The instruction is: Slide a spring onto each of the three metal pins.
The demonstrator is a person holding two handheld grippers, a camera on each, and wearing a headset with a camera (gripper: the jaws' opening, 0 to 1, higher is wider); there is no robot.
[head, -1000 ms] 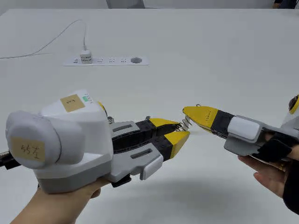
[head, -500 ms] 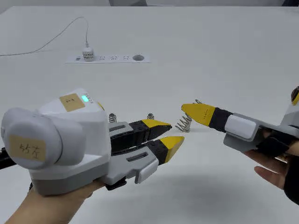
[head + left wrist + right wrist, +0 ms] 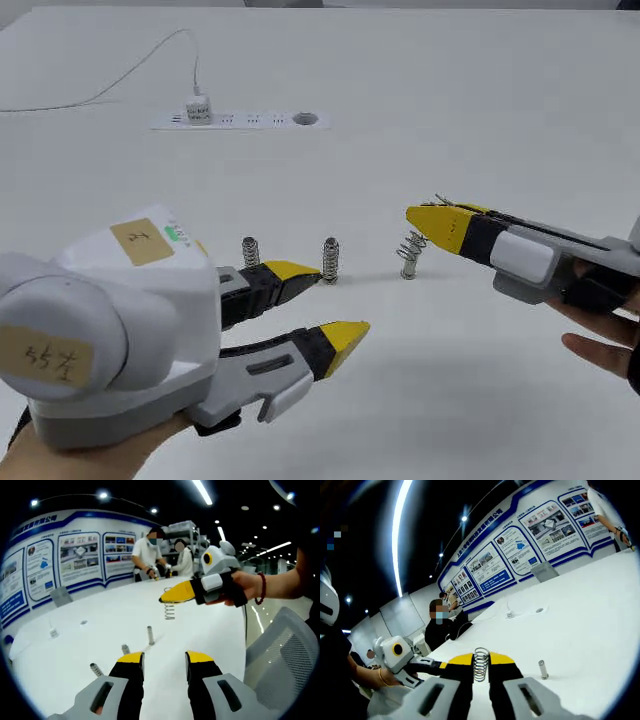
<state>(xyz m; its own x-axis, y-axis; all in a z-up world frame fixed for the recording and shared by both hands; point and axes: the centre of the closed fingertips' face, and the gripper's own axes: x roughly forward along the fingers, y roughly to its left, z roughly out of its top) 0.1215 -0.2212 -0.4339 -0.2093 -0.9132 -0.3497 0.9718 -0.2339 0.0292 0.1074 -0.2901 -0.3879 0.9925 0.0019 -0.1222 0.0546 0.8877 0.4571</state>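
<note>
Three short metal pins stand in a row on the white table (image 3: 470,120). The left pin (image 3: 250,250) and the middle pin (image 3: 330,259) each carry a spring. My right gripper (image 3: 425,218) is shut on a loose spring (image 3: 412,245), which hangs tilted just above the bare third pin (image 3: 407,270). In the right gripper view the spring (image 3: 480,664) sits between the jaws, with the bare pin (image 3: 542,669) off to the right. My left gripper (image 3: 320,302) is open, low and left of the pins. The left gripper view shows the bare pin (image 3: 150,635) and the held spring (image 3: 170,611).
A white power strip (image 3: 240,120) with a plugged-in adapter (image 3: 198,108) and cable lies at the far side of the table. People stand by wall posters (image 3: 80,552) beyond the table. A grey chair (image 3: 287,645) stands at the table's edge.
My left gripper has drawn back from the spring toward the lower left and opened wider. The right gripper keeps hold of the spring, now near the third pin.
</note>
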